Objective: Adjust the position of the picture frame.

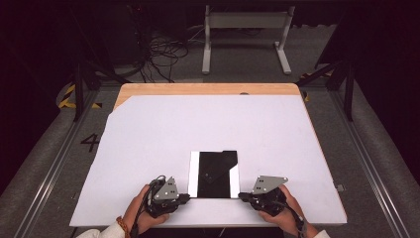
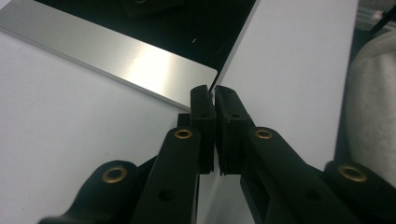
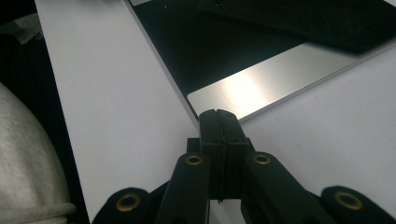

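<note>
A flat plate [image 1: 214, 174] with a black middle and a bright silvery strip down each side lies near the table's front edge. My left gripper [image 1: 187, 197] points at its near left corner. In the left gripper view the jaws [image 2: 214, 91] stand almost together with only a thin slit, just short of the silver strip's corner [image 2: 116, 56], and hold nothing. My right gripper [image 1: 241, 196] points at the near right corner. In the right gripper view the shut jaws [image 3: 218, 113] meet the corner of the silver strip [image 3: 261, 84], nothing between them.
A white sheet [image 1: 198, 124] covers the table, with a wooden edge [image 1: 208, 89] showing at the far side. Beyond the table a white frame [image 1: 245, 22] and loose cables [image 1: 163, 54] sit on the floor. A grey sleeve [image 2: 373, 116] is close to the table's front edge.
</note>
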A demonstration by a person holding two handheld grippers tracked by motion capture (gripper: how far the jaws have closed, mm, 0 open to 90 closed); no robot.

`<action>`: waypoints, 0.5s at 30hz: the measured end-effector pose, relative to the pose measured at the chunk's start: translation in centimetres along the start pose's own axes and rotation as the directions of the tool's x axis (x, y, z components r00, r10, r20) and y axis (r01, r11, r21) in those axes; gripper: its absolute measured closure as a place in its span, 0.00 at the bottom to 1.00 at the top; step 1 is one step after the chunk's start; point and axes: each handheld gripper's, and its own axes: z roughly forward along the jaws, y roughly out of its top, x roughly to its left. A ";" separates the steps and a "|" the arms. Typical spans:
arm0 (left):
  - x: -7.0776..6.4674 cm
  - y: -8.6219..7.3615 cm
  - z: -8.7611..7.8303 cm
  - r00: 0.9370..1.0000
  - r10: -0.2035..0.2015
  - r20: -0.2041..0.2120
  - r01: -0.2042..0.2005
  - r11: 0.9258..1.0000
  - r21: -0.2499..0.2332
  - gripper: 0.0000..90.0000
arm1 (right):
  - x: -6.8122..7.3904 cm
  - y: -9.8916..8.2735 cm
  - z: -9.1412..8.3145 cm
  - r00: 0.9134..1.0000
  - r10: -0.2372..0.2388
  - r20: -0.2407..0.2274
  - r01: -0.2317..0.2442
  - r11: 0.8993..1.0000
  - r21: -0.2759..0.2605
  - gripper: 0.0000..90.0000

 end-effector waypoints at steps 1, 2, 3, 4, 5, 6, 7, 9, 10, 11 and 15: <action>0.1 0.0 0.0 1.000 -0.006 0.002 0.006 1.000 -0.006 0.96 | 0.0 0.0 0.1 1.000 0.009 -0.002 -0.009 1.000 -0.005 1.00; 0.2 -0.1 0.1 1.000 -0.011 0.003 0.011 1.000 -0.012 0.96 | 0.1 0.0 0.1 1.000 0.012 0.000 -0.012 1.000 -0.009 1.00; 0.2 -0.1 0.0 1.000 -0.004 -0.010 0.004 1.000 -0.005 0.97 | 0.2 0.0 0.2 1.000 0.015 0.004 -0.015 1.000 -0.007 1.00; 0.2 -0.1 0.0 1.000 0.007 -0.023 -0.007 1.000 -0.002 0.98 | 0.3 0.1 0.2 1.000 0.013 0.009 -0.013 1.000 -0.006 1.00; 0.3 -0.1 0.0 0.999 0.007 -0.032 -0.007 1.000 -0.003 0.98 | 0.4 0.2 0.3 1.000 0.014 0.013 -0.014 1.000 -0.008 1.00; 0.3 -0.2 -0.1 0.999 -0.007 -0.040 0.007 1.000 -0.002 0.98 | 0.5 0.2 0.4 1.000 0.014 0.013 -0.013 1.000 -0.009 1.00; 0.4 -0.3 -0.1 0.999 -0.012 -0.047 0.012 1.000 -0.008 0.99 | 0.6 0.3 0.5 1.000 0.015 0.013 -0.014 1.000 -0.008 1.00; 0.7 -0.3 -0.1 0.999 -0.016 -0.050 0.016 1.000 -0.009 0.99 | 0.8 0.5 0.6 1.000 0.003 0.016 -0.003 1.000 -0.006 1.00; 0.8 -0.3 -0.2 0.999 -0.018 -0.051 0.018 1.000 -0.006 1.00 | 0.9 0.5 0.7 1.000 -0.003 0.018 0.003 1.000 -0.005 1.00; 0.8 -0.3 -0.1 0.998 -0.024 -0.051 0.024 1.000 -0.009 1.00 | 0.8 0.6 0.7 1.000 0.003 0.013 -0.003 1.000 -0.002 1.00; 0.9 -0.3 -0.1 0.998 -0.018 -0.058 0.018 1.000 -0.005 1.00 | 0.0 1.2 0.4 1.000 0.011 -0.001 -0.011 1.000 -0.019 1.00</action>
